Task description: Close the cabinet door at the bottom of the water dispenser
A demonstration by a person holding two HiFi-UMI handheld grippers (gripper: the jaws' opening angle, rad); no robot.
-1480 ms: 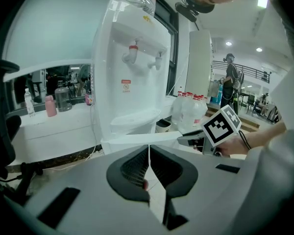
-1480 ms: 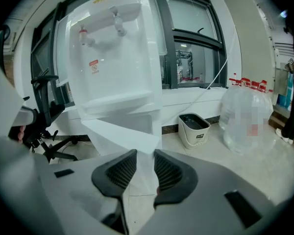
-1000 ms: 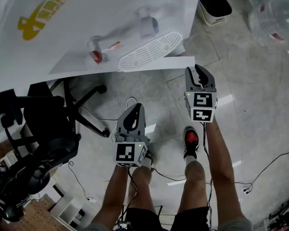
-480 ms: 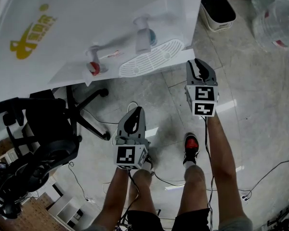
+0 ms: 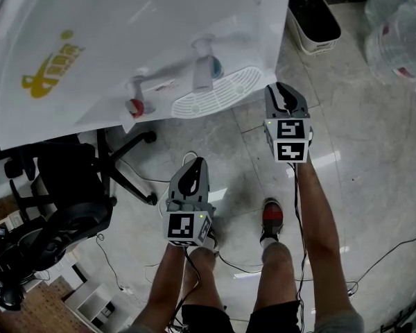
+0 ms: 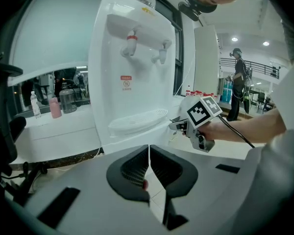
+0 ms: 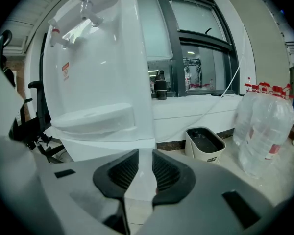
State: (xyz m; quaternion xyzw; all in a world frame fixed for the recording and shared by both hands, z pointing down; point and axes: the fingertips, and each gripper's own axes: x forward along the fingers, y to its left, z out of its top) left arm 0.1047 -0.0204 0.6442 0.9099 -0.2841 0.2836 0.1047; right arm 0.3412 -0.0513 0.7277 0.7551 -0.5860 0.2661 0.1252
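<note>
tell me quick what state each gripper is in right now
left gripper: tongs shut, empty.
right gripper: tongs slightly open, just been closing, nothing gripped between them, tips near the water dispenser.

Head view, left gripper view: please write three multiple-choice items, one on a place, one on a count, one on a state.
1. The waste bin stands: A) right of the water dispenser; B) under the chair; C) between the feet.
2. The dispenser's taps number: A) one; B) two; C) four.
3. The left hand-held gripper has its jaws: A) wide apart; B) together, empty; C) clamped on a cup.
Key: 1 A, it sits by the dispenser's right side; 2 B, one red-tipped, one blue-tipped; 3 B, they meet, nothing between.
</note>
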